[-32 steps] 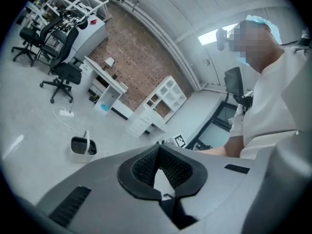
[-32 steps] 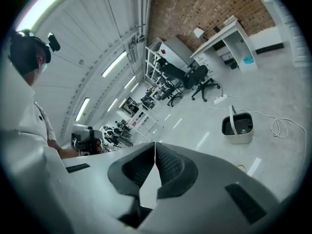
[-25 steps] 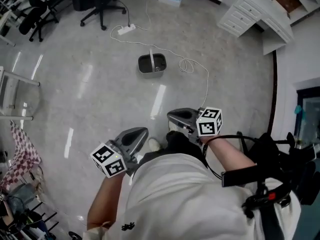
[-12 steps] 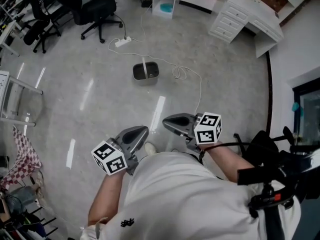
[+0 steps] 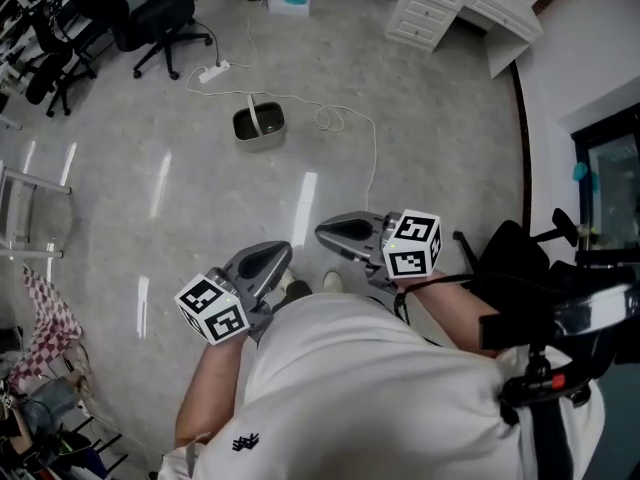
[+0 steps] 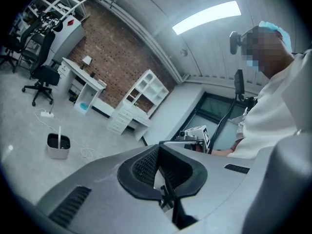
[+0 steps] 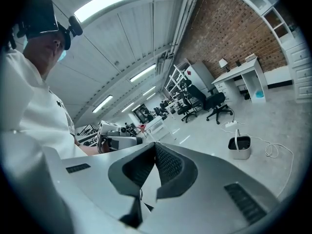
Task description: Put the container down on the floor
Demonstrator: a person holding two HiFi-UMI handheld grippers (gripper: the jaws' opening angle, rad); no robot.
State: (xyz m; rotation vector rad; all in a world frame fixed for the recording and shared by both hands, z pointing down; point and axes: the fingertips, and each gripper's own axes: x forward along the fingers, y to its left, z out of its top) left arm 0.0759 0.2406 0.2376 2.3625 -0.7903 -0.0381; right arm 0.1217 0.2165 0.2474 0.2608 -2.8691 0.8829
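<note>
Container (image 5: 259,125) stands upright on the floor (image 5: 430,128), handle up, well ahead of both tools. Left gripper (image 5: 272,256) and right gripper (image 5: 333,234) are pressed together, holding nothing, about equally far. Placement looks done.

Head view high, steeply down; gripper views low, near-level, looking outward — all three share container (image 5: 259,126).
</note>
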